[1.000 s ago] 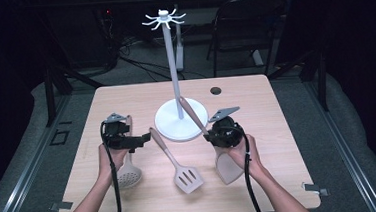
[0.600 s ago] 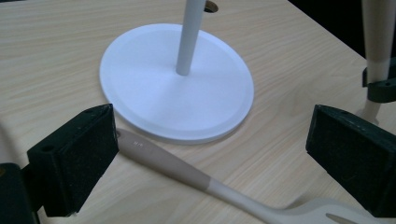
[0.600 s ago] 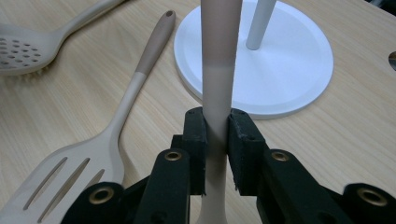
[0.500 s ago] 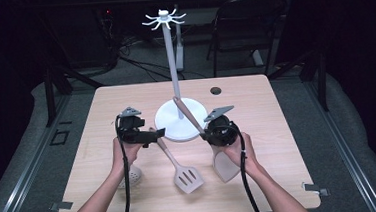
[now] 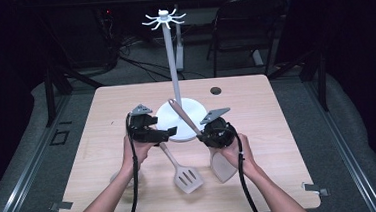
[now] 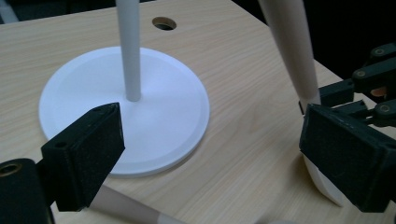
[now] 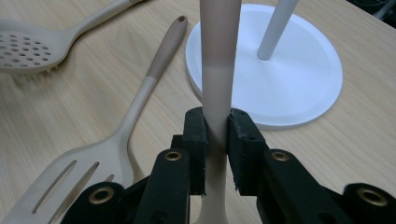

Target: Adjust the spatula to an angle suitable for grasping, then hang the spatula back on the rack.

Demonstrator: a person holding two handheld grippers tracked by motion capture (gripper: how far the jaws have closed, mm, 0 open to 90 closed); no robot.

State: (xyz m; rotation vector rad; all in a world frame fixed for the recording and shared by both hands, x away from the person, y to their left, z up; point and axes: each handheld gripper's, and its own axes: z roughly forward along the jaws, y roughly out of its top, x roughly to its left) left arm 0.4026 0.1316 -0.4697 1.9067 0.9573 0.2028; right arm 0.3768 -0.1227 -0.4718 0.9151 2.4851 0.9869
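My right gripper (image 5: pixel 209 133) (image 7: pixel 217 135) is shut on the handle of a beige solid spatula (image 5: pixel 224 166) (image 7: pixel 217 60), tilted with its handle end over the white stand base (image 5: pixel 189 111) (image 7: pixel 280 70). My left gripper (image 5: pixel 170 133) (image 6: pixel 210 158) is open, jaws wide apart, just above the handle of a slotted turner (image 5: pixel 185 176) (image 7: pixel 93 158) that lies flat on the table. That gripper faces the base (image 6: pixel 126 107) and its pole (image 6: pixel 128 46). The held spatula's handle (image 6: pixel 289 42) rises at its right.
The stand's pole (image 5: pixel 172 62) carries a ring of hooks (image 5: pixel 164 20) at its top. A perforated spoon (image 7: pixel 28 44) lies on the table at the left, partly under the left forearm (image 5: pixel 115 179). A round hole (image 5: pixel 216 90) is in the tabletop behind the base.
My left gripper has moved right from the table's left side to the stand base, over the turner's handle. The right gripper keeps its hold on the spatula, almost still.
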